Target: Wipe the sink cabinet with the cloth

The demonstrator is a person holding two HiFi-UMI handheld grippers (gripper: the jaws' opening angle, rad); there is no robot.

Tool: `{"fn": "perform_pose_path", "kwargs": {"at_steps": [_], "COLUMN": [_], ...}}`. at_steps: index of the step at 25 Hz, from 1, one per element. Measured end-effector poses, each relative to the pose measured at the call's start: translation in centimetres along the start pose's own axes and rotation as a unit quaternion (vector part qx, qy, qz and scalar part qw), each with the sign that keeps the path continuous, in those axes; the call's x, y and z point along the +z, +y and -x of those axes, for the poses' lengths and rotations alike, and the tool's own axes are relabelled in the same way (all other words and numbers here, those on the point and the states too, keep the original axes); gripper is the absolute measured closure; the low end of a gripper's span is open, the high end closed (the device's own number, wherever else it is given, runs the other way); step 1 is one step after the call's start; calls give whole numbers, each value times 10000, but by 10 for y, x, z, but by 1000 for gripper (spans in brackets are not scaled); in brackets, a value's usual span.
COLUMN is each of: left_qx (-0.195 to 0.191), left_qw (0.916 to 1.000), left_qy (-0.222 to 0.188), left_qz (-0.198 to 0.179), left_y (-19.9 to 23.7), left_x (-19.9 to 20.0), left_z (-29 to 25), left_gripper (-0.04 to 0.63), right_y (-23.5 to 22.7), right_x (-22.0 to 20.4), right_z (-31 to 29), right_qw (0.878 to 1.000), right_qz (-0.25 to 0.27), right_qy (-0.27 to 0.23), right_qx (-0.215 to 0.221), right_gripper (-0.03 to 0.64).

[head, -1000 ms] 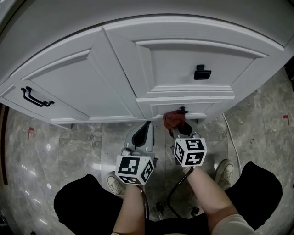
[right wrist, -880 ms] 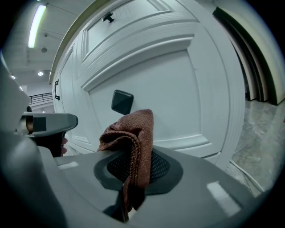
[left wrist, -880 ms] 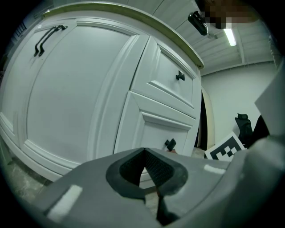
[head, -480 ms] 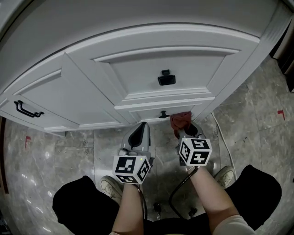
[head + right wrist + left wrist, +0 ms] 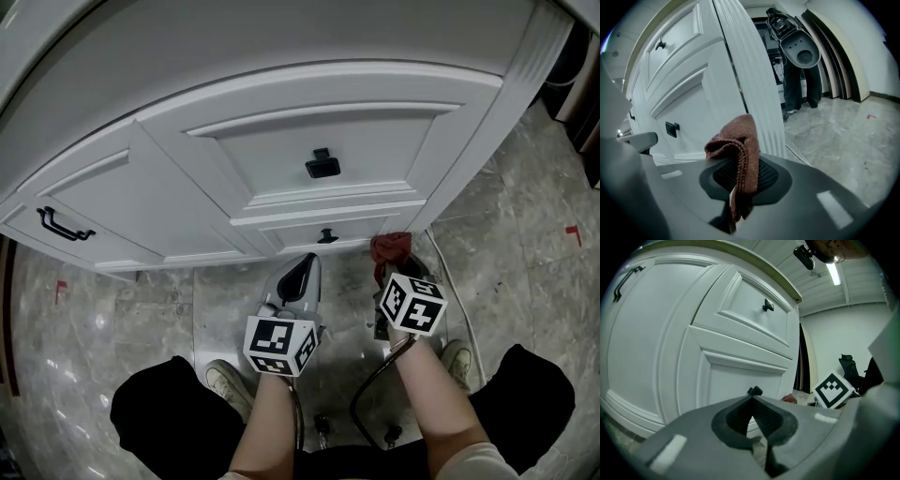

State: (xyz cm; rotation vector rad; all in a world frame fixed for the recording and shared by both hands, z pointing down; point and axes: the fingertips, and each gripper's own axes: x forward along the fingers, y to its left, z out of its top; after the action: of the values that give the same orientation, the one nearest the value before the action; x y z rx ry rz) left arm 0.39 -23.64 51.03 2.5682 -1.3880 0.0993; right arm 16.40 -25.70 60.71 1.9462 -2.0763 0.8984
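The white sink cabinet (image 5: 281, 141) fills the upper part of the head view. My right gripper (image 5: 392, 262) is shut on a crumpled reddish-brown cloth (image 5: 390, 247), which sits low against the cabinet's right corner, beside the fluted corner post (image 5: 752, 89). In the right gripper view the cloth (image 5: 737, 140) bunches over the jaw tips and hangs down between them. My left gripper (image 5: 302, 272) is shut with nothing in it, and points at the lower drawer front (image 5: 736, 380), apart from it. Its jaw tips meet (image 5: 752, 398) below the small black knob (image 5: 754, 391).
Black hardware stands out from the cabinet: a bar handle (image 5: 64, 225) on the left door, a square pull (image 5: 322, 164) on the drawer, a small knob (image 5: 326, 235) below. A cable (image 5: 461, 286) runs over the grey marble floor (image 5: 159, 309). Shoes (image 5: 225, 377) and dark knees lie below the grippers.
The right gripper has carried the cloth to the right along the cabinet's bottom, from the small knob to the right corner. The left gripper has stayed roughly in place and shut.
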Motion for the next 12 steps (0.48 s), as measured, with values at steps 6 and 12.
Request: {"fn": "perform_pose_path", "kwargs": {"at_steps": [6,12], "left_qx": [-46,128], "left_qw": [9982,9925], "left_qy": [-593,-1138], "left_qz": [-101,-433], "left_y": [-7,-25], "left_x": [55,124], "left_z": [27,84], "left_gripper": [595,595], "right_y": [40,94], "right_x": [37,99], "right_z": [42,120], "right_qw": [9979,9835], "right_qz": [-59,837], "right_qy": [-399,-1345], "right_qx": [515,877], "right_gripper": [537,535]}}
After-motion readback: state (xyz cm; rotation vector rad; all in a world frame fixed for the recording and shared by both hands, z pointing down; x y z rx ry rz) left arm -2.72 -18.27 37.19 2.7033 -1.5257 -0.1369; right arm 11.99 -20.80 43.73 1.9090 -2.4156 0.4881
